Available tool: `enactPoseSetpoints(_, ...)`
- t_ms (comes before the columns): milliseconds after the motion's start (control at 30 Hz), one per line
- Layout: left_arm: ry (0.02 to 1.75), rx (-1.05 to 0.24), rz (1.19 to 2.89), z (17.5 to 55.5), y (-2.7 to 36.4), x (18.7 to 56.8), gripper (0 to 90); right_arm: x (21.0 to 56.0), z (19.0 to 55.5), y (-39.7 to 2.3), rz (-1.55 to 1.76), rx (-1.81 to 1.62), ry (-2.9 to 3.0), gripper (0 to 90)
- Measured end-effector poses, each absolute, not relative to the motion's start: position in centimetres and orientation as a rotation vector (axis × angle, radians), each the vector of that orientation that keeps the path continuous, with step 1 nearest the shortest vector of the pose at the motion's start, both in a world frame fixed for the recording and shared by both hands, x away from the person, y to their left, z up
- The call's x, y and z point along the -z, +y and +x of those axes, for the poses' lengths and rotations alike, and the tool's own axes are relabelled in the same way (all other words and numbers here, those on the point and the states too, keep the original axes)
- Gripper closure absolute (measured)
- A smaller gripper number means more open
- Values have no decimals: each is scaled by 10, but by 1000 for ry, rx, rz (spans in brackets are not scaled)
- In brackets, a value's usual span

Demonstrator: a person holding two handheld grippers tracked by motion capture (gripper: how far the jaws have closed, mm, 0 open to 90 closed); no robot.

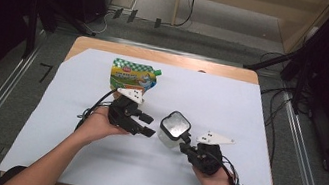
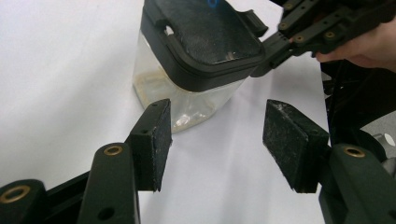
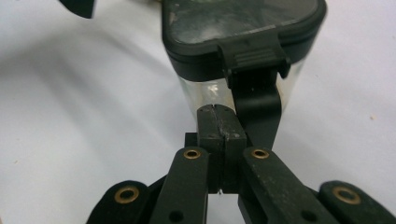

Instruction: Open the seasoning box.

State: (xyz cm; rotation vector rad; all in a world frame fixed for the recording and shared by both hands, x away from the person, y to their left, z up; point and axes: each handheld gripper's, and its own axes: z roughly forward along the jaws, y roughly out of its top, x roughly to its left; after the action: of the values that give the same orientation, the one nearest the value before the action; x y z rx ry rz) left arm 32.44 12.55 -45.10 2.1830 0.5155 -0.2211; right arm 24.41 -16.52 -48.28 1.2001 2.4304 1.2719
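Your left forearm (image 1: 47, 161) enters from 6 o'clock and angles toward 1 o'clock. Your left hand (image 1: 96, 124) grips the left black two-jaw gripper (image 1: 144, 124), which points toward 3 o'clock. Its jaws stand well apart, with the rough black pads (image 2: 156, 140) facing each other across a wide gap.

Your right hand (image 1: 213, 182) enters from 6 o'clock and holds the right black two-jaw gripper (image 1: 182, 147), which points toward 10 o'clock. Its jaws are pressed together, pad against pad, with no gap visible between them.
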Motion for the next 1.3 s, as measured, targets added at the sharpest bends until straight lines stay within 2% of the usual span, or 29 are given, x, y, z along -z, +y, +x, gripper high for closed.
enactPoseSetpoints(433, 496, 240, 2200, 327, 112, 452, 409, 486, 257, -189, 1261, -1225, 2431, 900)
enactPoseSetpoints(533, 513, 247, 2201, 332, 106, 450, 254, 487, 263, -193, 1268, -1226, 2439, 900)
enactPoseSetpoints(567, 515, 238, 2200, 332, 105, 450, 243, 487, 264, -193, 1262, -1220, 2439, 900)
enactPoseSetpoints(900, 521, 228, 2199, 341, 91, 454, 226, 487, 285, -204, 1277, -1201, 2424, 900)
enactPoseSetpoints(1167, 494, 215, 2188, 348, 84, 446, 226, 478, 275, -218, 1300, -1168, 2363, 900)
enactPoseSetpoints(1300, 494, 237, 2175, 351, 82, 450, 220, 486, 287, -217, 1354, -1130, 2314, 900)
